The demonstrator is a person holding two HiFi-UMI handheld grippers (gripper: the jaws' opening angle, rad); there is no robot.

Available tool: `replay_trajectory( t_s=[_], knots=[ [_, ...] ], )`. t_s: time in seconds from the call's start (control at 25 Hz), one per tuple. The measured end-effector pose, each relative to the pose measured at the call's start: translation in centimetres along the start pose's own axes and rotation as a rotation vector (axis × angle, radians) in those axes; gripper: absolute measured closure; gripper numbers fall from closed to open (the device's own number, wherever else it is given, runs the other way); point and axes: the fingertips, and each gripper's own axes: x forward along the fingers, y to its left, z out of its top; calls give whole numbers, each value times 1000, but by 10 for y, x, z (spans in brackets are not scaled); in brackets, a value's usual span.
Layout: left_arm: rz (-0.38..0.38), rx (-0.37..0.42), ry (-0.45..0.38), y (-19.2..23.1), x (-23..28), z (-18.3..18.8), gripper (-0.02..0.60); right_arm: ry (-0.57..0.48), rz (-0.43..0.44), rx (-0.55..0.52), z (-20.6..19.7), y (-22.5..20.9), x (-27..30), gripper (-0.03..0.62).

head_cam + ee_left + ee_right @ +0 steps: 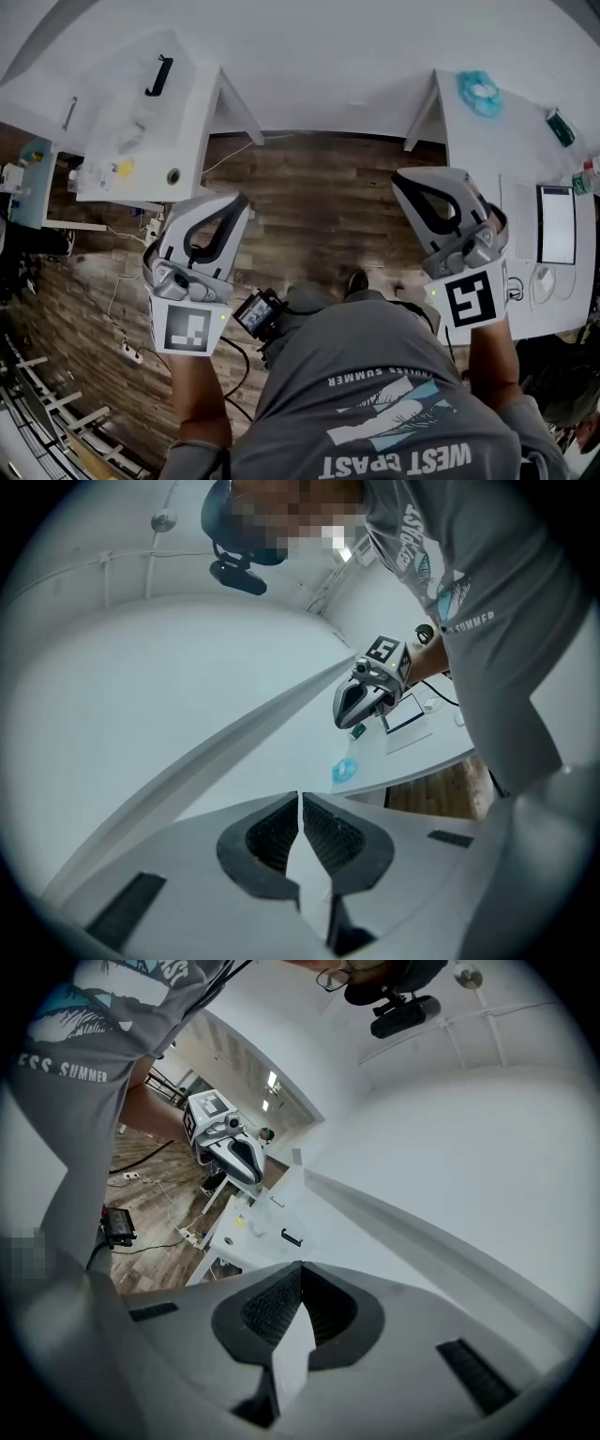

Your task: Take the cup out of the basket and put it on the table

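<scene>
I cannot make out a cup or a basket in any view. In the head view my left gripper [240,202] and right gripper [399,179] are held up at chest height over the wooden floor, between two white tables. Both point away from the person. The left gripper view shows its jaws [300,803] shut with nothing between them, facing the right-hand table. The right gripper's jaws [299,1269] are likewise shut and empty, facing the left-hand table. Each gripper shows in the other's view: right gripper [370,691], left gripper [230,1147].
The left white table [192,112] carries a black handle [159,75] and a small yellow thing [125,167]. The right white table [487,150] holds a teal item [480,91], a green item [561,127] and a tablet-like panel [556,223]. Cables and a power strip [129,352] lie on the floor.
</scene>
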Motion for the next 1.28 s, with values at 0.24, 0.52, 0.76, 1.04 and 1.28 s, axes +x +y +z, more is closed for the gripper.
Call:
replay_trajectory(
  t_s=[0.24, 0.52, 0.76, 1.04, 1.28],
  knots=[
    [34, 11, 62, 12, 2, -13, 555, -66, 73, -32, 3, -10, 41, 583],
    [93, 77, 114, 45, 2, -47, 556, -89, 145, -81, 24, -18, 100, 583],
    [140, 90, 138, 76, -5, -86, 555, -104, 170, -156, 46, -27, 150, 583],
    [184, 66, 167, 104, -16, -120, 555, -144, 217, -184, 62, -26, 200, 583],
    [225, 23, 236, 130, -6, -147, 555, -205, 286, -177, 56, -38, 254, 583]
  ],
)
